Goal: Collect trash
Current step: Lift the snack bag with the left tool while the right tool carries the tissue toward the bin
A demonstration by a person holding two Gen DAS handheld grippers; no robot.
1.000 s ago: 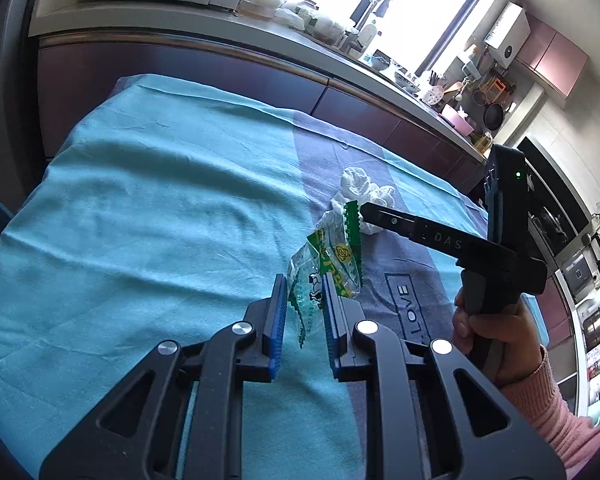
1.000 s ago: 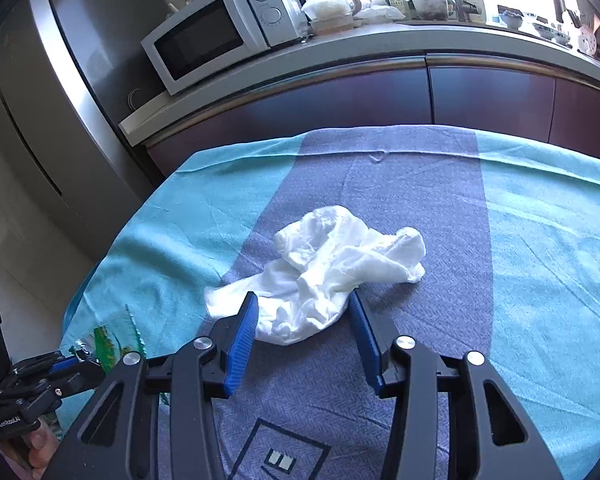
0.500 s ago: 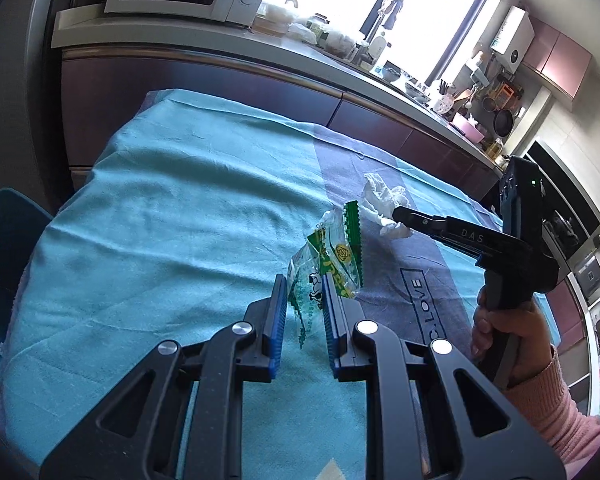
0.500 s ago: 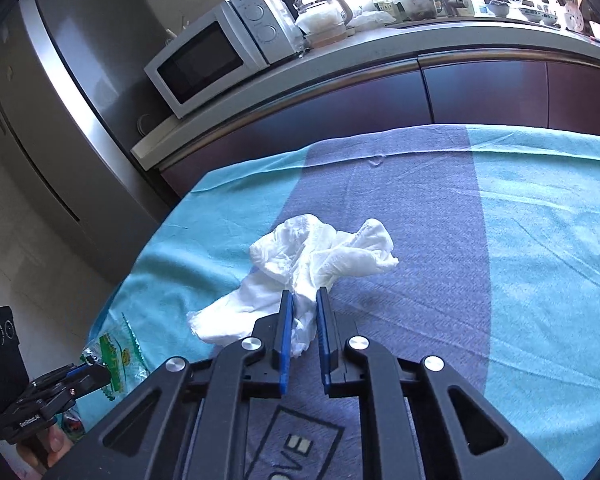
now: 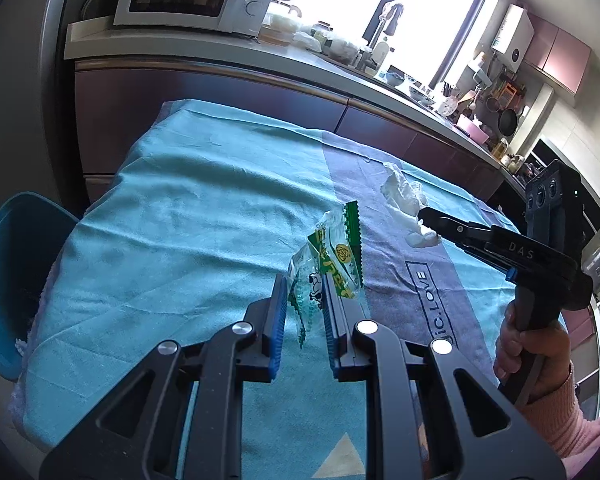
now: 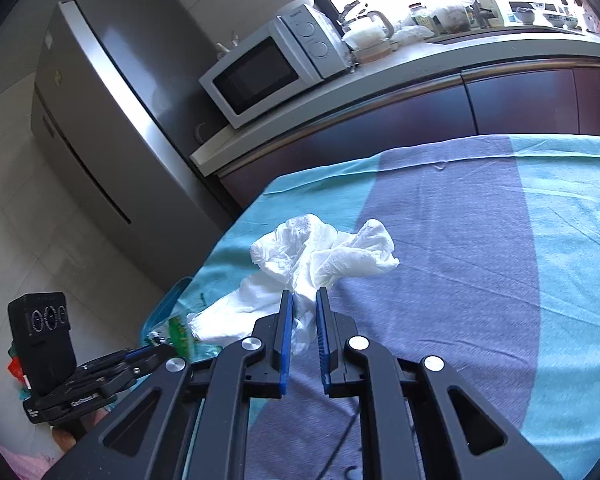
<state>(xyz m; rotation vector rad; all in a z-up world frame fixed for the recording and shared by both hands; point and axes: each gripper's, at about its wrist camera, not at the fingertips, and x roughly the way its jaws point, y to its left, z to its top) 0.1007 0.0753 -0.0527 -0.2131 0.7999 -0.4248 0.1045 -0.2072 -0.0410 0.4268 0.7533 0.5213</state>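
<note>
Trash was pinched in both grippers: the left gripper [image 5: 305, 312] clamped a green-and-clear wrapper [image 5: 332, 258], the right gripper [image 6: 303, 334] a crumpled white tissue [image 6: 320, 254], both above the teal-and-grey tablecloth [image 5: 172, 240]. A blue bin [image 5: 10, 276] stood beside the table's edge.

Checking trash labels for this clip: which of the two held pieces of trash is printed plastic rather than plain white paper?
The green-and-clear snack wrapper, pinched in the left hand-held gripper. The right hand-held gripper holds the crumpled white tissue.
</note>
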